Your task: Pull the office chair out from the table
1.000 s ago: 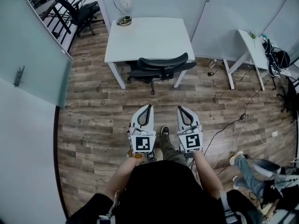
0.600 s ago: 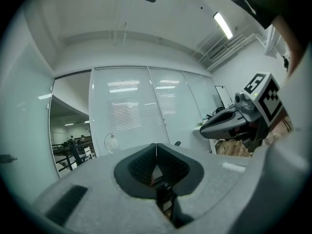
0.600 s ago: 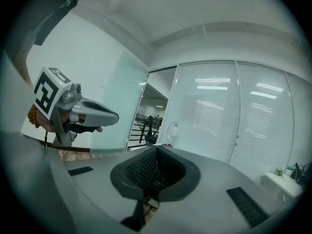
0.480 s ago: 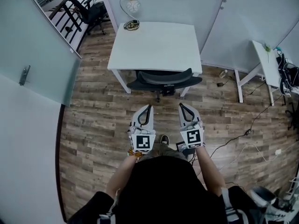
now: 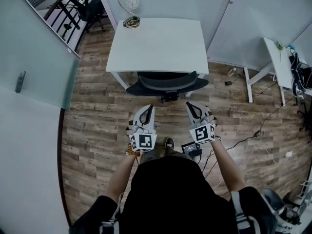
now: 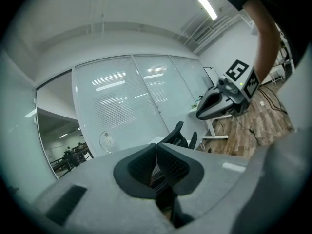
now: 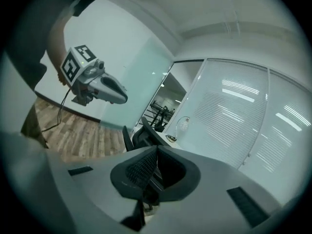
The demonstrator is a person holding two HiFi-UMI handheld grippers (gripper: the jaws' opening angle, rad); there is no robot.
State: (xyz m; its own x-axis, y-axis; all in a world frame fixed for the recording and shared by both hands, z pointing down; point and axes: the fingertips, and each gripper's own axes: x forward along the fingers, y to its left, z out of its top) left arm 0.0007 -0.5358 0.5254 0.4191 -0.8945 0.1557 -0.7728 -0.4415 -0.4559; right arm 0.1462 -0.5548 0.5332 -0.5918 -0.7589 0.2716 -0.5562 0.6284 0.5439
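Since a second ago: both grippers closer to office chair (image 5: 167, 83), each rolled outward, gap between the pair wider. Left gripper (image 5: 146, 110): jaws pressed together, nothing between them. Right gripper (image 5: 191, 106): same, jaws closed and empty. Chair just ahead of both jaw tips, untouched (backrest faces them), seat tucked under white tabletop (image 5: 158, 40) beyond. Lamp (image 5: 129, 4) at tabletop's far left corner, well past left jaws. Wood floor (image 5: 97, 111) below both.
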